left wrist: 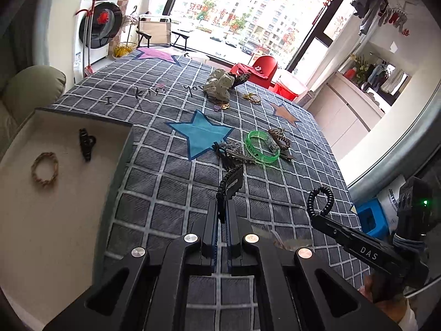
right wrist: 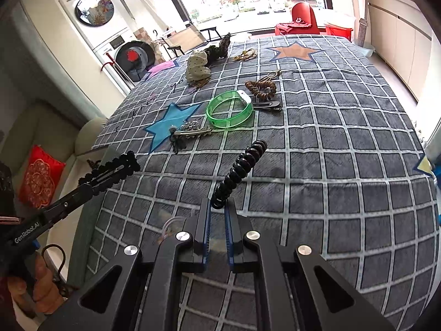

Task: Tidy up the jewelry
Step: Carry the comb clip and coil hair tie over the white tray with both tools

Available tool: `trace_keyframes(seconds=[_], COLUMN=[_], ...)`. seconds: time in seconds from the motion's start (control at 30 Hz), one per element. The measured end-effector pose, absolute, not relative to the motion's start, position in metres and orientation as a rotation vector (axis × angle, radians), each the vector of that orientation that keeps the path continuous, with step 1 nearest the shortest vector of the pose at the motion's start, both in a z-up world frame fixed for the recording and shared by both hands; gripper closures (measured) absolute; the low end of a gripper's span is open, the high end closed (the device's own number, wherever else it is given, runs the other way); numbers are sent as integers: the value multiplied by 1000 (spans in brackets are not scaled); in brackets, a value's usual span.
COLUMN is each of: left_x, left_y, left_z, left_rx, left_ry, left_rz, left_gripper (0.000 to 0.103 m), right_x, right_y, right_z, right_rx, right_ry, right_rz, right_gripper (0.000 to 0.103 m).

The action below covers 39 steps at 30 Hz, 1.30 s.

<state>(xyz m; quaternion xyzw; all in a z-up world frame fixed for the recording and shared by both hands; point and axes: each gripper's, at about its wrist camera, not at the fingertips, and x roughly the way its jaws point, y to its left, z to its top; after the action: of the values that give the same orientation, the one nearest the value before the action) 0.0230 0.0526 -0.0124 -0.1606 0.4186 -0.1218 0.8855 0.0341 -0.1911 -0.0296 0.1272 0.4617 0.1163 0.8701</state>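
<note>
Left tongs (left wrist: 226, 212) clamp a stiff black hair clip (left wrist: 231, 184) by its end; right tongs (right wrist: 217, 212) pinch a springy coil hair tie (right wrist: 242, 171), light, likely to flex.

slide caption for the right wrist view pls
Right gripper clamps a black spiral hair tie above the grey checked cloth.

A large floor-to-ceiling window (left wrist: 242, 13) with black frames fills the far wall, admitting bright daylight. Far left stands a white front-loading washing machine (left wrist: 96, 27), with a beige folding chair (left wrist: 154, 30) beside it. A red moulded plastic chair (right wrist: 304, 18) sits at the window. White low cabinets (right wrist: 399, 38) line the right wall. An olive-green cushioned sofa (left wrist: 27, 88) occupies the near left.
</note>
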Motion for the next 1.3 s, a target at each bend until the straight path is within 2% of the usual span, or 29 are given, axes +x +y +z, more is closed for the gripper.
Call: trace_keyframes(seconds=[0.63, 1.03, 1.3], left_x=[-34, -51, -39], left_y=[119, 205, 252], left_z=[-4, -4, -26], left_rx=[-373, -426, -466], left_ry=[800, 751, 770], left_rz=[-175, -13, 83], left_gripper=[96, 96, 96], right_x=[5, 21, 43], right_y=[-127, -33, 46], right_z=[-10, 8, 8], right_rx=[187, 65, -13], right_ry=[946, 946, 971], right_rz=[342, 507, 640], right_gripper=[92, 92, 92])
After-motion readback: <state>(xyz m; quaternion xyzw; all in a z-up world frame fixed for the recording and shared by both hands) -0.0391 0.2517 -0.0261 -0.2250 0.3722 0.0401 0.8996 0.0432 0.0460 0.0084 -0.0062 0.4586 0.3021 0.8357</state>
